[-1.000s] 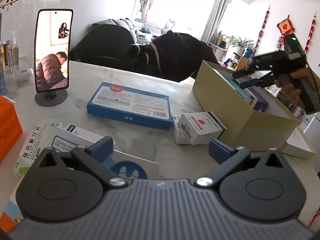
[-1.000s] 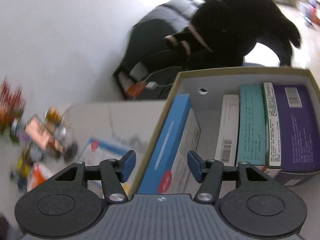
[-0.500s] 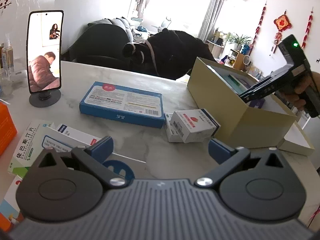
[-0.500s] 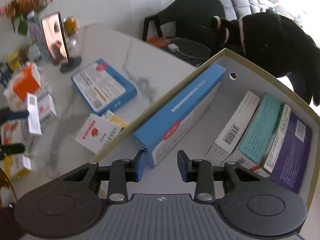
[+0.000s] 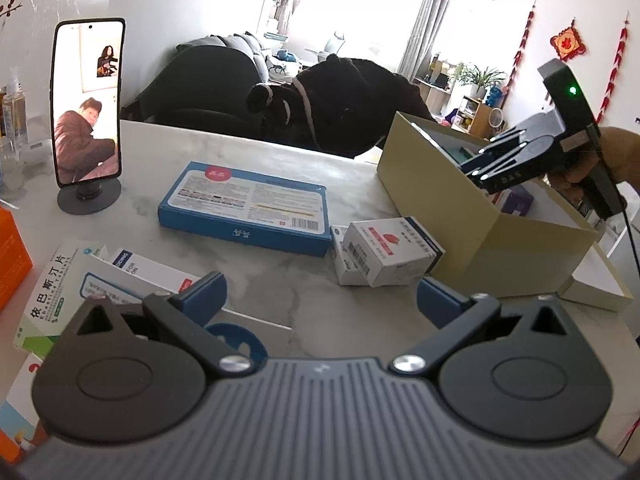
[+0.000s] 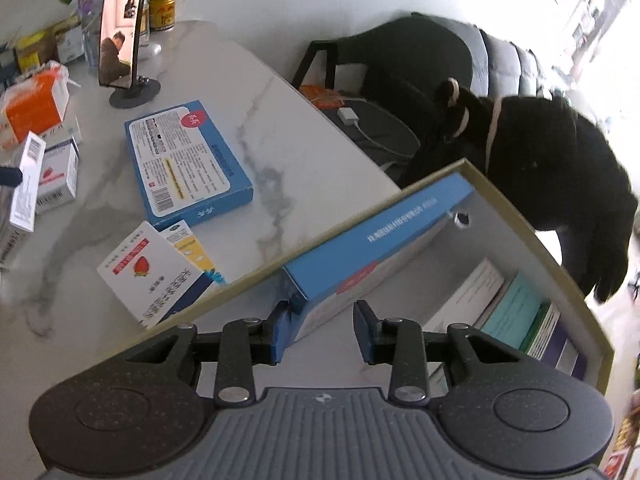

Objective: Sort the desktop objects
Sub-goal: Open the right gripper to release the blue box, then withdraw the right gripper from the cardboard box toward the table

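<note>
Right hand-held gripper (image 6: 320,330) open, empty, over tan box (image 6: 568,276) w/ blue carton (image 6: 384,232) inside. Left hand-held gripper (image 5: 320,296) open, empty, above worktop (image 5: 280,276); strawberry box (image 5: 390,250) just beyond.

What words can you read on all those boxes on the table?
"依巴斯汀片": green letters on the white and green medicine box at the left.
Flat blue box: white characters on a red spot, blurred; small print and barcode too small.
White box with the red strawberry: red banner, unreadable.
Blue box standing in the cardboard box: a white line of print, upside down and too small.
</note>
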